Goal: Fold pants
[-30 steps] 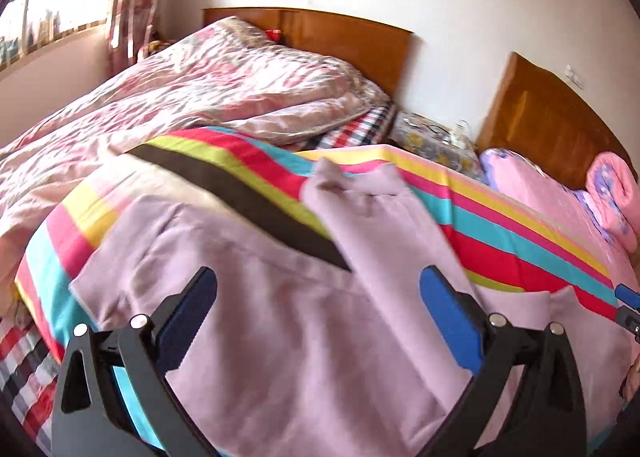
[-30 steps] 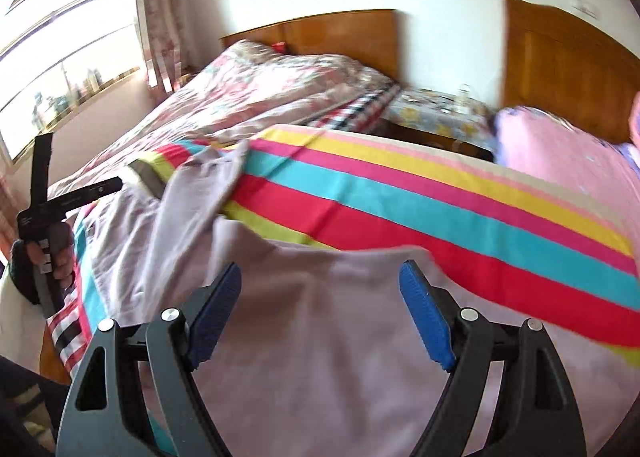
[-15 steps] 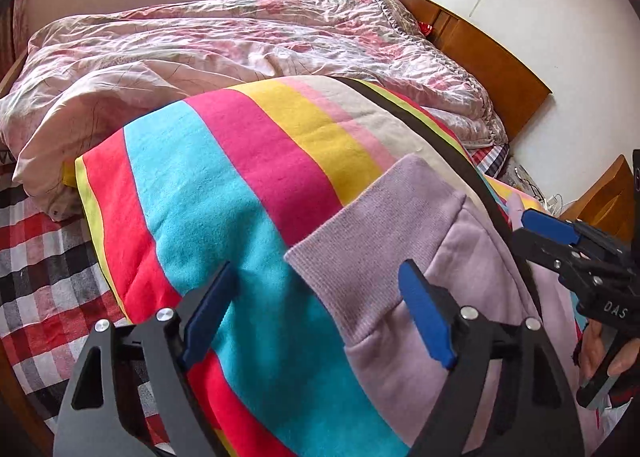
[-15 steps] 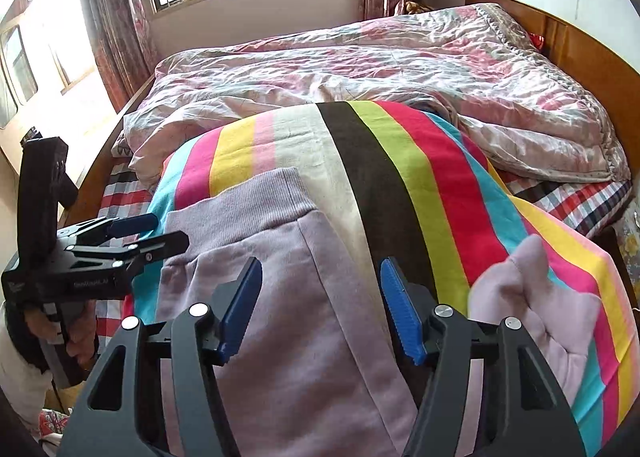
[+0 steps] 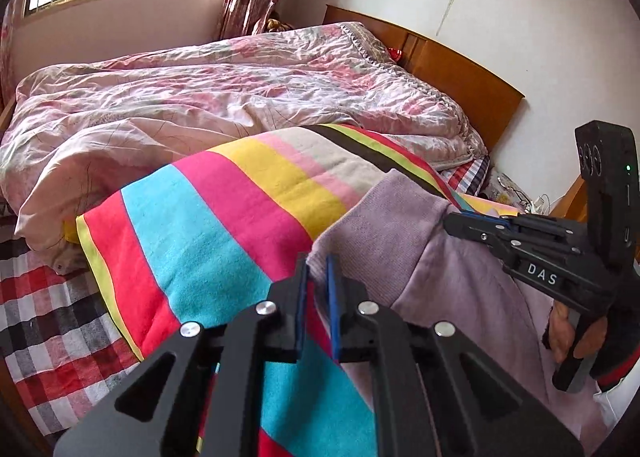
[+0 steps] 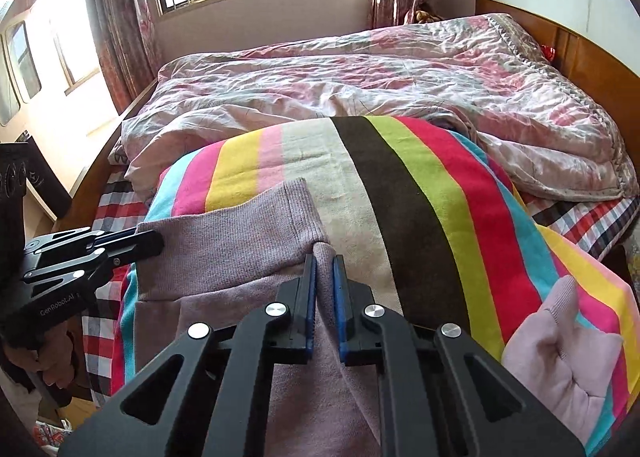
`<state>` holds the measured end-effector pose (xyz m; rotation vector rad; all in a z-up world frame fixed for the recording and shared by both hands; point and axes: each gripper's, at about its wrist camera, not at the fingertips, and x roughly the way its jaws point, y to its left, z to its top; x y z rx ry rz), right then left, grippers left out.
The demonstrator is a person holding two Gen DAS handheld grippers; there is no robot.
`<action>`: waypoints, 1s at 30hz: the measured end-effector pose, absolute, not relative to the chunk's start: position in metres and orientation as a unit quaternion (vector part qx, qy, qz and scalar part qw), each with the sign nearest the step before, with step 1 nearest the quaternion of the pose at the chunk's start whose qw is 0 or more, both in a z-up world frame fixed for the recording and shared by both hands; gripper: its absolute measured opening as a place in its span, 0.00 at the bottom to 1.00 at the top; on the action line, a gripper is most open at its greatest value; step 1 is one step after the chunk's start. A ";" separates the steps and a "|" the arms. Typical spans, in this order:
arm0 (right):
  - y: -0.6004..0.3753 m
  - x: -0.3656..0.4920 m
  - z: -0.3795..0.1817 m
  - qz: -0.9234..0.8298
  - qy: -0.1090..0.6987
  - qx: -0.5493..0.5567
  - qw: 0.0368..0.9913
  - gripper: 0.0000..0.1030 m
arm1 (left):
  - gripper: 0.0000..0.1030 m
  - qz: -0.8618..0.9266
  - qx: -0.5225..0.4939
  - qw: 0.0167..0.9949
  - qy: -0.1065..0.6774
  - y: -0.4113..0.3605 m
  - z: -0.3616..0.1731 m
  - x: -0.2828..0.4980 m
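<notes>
On the striped blanket (image 6: 404,193), the lilac pants (image 6: 240,241) are lying flat, each ribbed waistband corner being pinched: the left gripper (image 5: 316,277) is clamping the near-left corner, the right gripper (image 6: 324,277) the other. Judging by this, both should be lifting together, keeping the band taut. Beyond, the crumpled quilt (image 5: 200,97) is crowding the far edge.

pants (image 6: 240,233): matt ribbed knit cloth | blanket (image 6: 420,193): fuzzy cloth | headboard (image 5: 460,77): glossy wood
</notes>
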<state>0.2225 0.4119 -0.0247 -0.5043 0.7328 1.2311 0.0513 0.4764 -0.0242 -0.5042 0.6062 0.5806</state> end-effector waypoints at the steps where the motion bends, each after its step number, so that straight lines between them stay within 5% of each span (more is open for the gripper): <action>1: 0.415 0.224 -0.025 0.552 0.336 -0.228 0.728 0.10 | 0.09 0.284 -0.240 0.880 0.295 0.478 -0.023 0.054; 6: 0.424 0.230 -0.056 0.530 0.380 -0.230 0.722 0.16 | 0.15 0.306 -0.242 0.848 0.358 0.487 -0.053 0.070; 8: 0.415 0.236 -0.049 0.525 0.401 -0.204 0.722 0.33 | 0.31 0.318 -0.243 0.846 0.352 0.487 -0.055 0.063; 9: 0.407 0.240 -0.040 0.527 0.408 -0.192 0.721 0.47 | 0.51 0.336 -0.238 0.842 0.350 0.485 -0.050 0.059; 11: 0.382 0.243 -0.014 0.534 0.386 -0.175 0.731 0.48 | 0.67 0.367 -0.229 0.842 0.323 0.476 -0.033 0.046; 13: 0.345 0.251 0.016 0.523 0.363 -0.170 0.752 0.48 | 0.68 0.343 -0.225 0.862 0.299 0.461 -0.007 0.042; 17: 0.232 0.280 0.056 0.466 0.346 -0.125 0.805 0.48 | 0.91 0.217 -0.197 0.909 0.297 0.407 0.033 0.087; 30: -0.086 0.213 -0.002 0.278 0.382 0.032 0.881 0.48 | 0.85 0.075 -0.090 0.861 0.495 0.226 -0.004 0.370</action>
